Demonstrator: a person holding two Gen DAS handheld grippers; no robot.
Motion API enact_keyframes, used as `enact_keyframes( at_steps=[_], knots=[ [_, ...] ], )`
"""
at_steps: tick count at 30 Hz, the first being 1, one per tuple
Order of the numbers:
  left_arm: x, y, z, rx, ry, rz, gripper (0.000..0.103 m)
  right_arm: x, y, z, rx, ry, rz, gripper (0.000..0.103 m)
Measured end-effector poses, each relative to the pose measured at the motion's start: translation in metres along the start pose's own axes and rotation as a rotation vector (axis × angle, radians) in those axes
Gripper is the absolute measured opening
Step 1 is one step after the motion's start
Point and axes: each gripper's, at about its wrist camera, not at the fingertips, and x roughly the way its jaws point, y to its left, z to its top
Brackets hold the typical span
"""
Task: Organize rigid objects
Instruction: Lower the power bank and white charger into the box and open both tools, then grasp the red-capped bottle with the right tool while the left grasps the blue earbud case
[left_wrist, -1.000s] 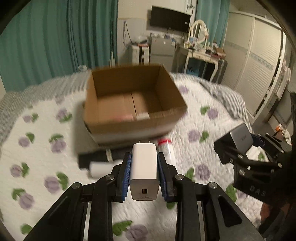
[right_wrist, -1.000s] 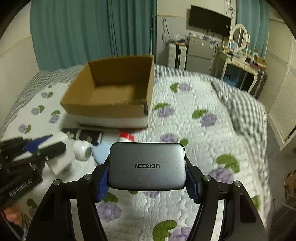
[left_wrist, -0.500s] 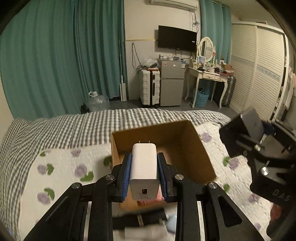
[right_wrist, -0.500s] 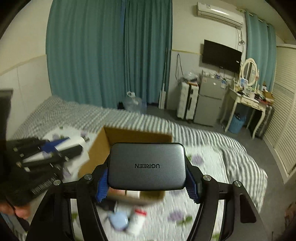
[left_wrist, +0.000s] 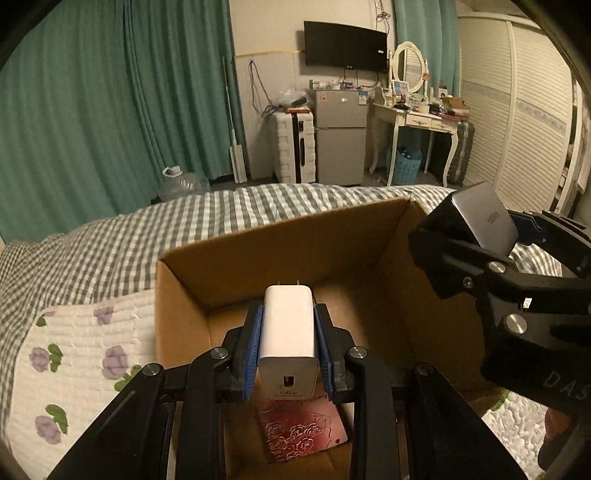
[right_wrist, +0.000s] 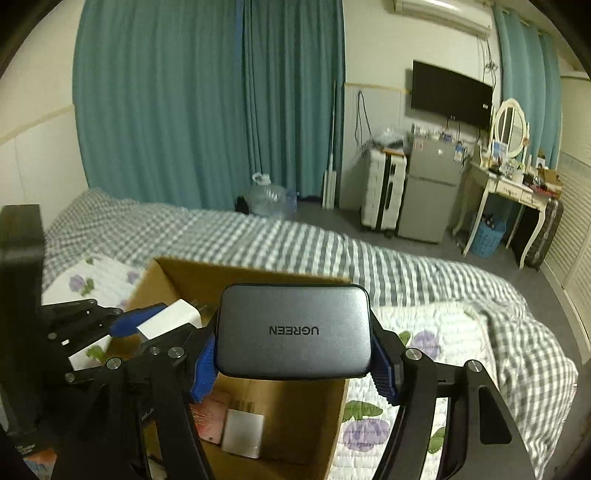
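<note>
Teal pleated curtains (right_wrist: 207, 103) fill the back wall of a bedroom, with a black wall screen (left_wrist: 345, 46), a grey two-door fridge (left_wrist: 340, 142), a white ribbed suitcase (left_wrist: 293, 147) and a white dressing table (left_wrist: 417, 122) with an oval mirror along the far side. The bed (left_wrist: 110, 236) carries a grey-and-white checked cover, and nearer a white quilted spread (left_wrist: 85, 343) printed with purple flowers and green leaves. On it sits an open brown cardboard box (left_wrist: 288, 243), plain and matte, with a red rose-patterned flat item (left_wrist: 306, 428) and a pale flat slab (right_wrist: 242, 430) on its floor. The right claw (right_wrist: 293, 358) is clamped by its blue ribbed pads on a smooth grey rounded-rectangle charger (right_wrist: 293, 328), held over the box's near right edge. The left claw (left_wrist: 288, 343) is clamped on a glossy white plug adapter (left_wrist: 288, 325), prongs forward, above the box's interior.
</note>
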Motion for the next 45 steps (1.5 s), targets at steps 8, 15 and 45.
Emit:
enact_keyframes(
  at_steps=[8,15,45],
  knots=[
    [-0.013,0.007,0.005,-0.055,-0.014,0.04,0.06,0.003,-0.016,-0.007,0.014,0.02,-0.007,0.066],
    [-0.043,0.029,-0.006,-0.073,-0.011,0.051,0.06,0.011,-0.008,-0.006,-0.002,0.038,-0.007,0.067],
    [-0.12,0.074,-0.127,-0.135,0.07,0.098,0.067,-0.078,0.021,-0.138,0.005,0.14,-0.113,0.091]
  ],
)
